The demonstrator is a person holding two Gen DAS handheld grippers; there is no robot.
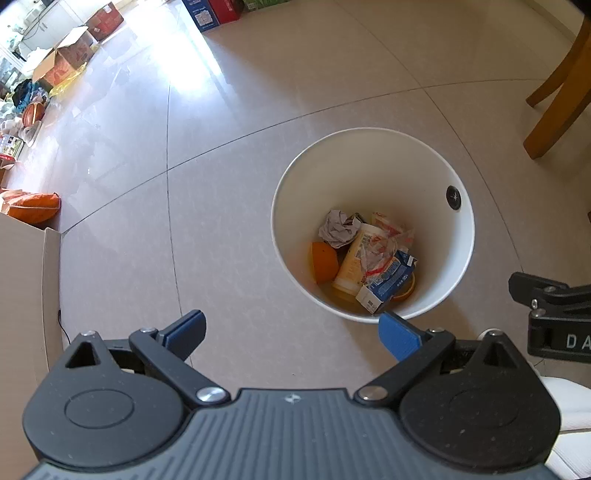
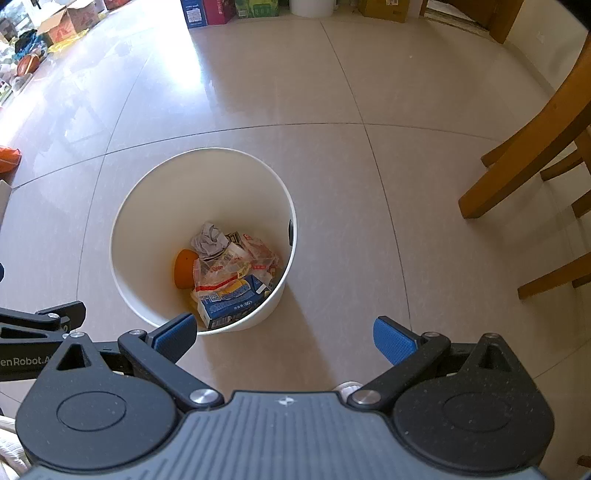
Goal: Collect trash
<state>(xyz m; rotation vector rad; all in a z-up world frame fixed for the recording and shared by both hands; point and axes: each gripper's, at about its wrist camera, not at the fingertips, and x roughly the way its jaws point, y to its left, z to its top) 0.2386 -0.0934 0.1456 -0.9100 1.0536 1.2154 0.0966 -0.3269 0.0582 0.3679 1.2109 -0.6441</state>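
Note:
A white round bin (image 1: pixel 291 195) (image 2: pixel 125 210) stands on the tiled floor. Inside lie a crumpled grey paper (image 1: pixel 338 227) (image 2: pixel 209 239), an orange peel (image 1: pixel 324 261) (image 2: pixel 183 267), a pale yellow tub (image 1: pixel 356 260), a clear plastic wrapper (image 1: pixel 388 240) (image 2: pixel 258 254) and a blue carton (image 1: pixel 388 282) (image 2: pixel 229 301). My left gripper (image 1: pixel 291 328) hovers open above the floor, just in front of the bin, holding nothing. My right gripper (image 2: pixel 286 334) is open too, near the bin's right front rim, with nothing between its blue pads (image 2: pixel 393 341).
Wooden chair legs (image 1: pixel 557 96) (image 2: pixel 517 155) stand to the right of the bin. Cardboard boxes (image 1: pixel 70 51) (image 2: pixel 66 18) and a basketball (image 1: pixel 34 112) lie far left. A blue box (image 1: pixel 207 13) (image 2: pixel 195 13) sits at the back. An orange bag (image 1: pixel 33 206) lies left.

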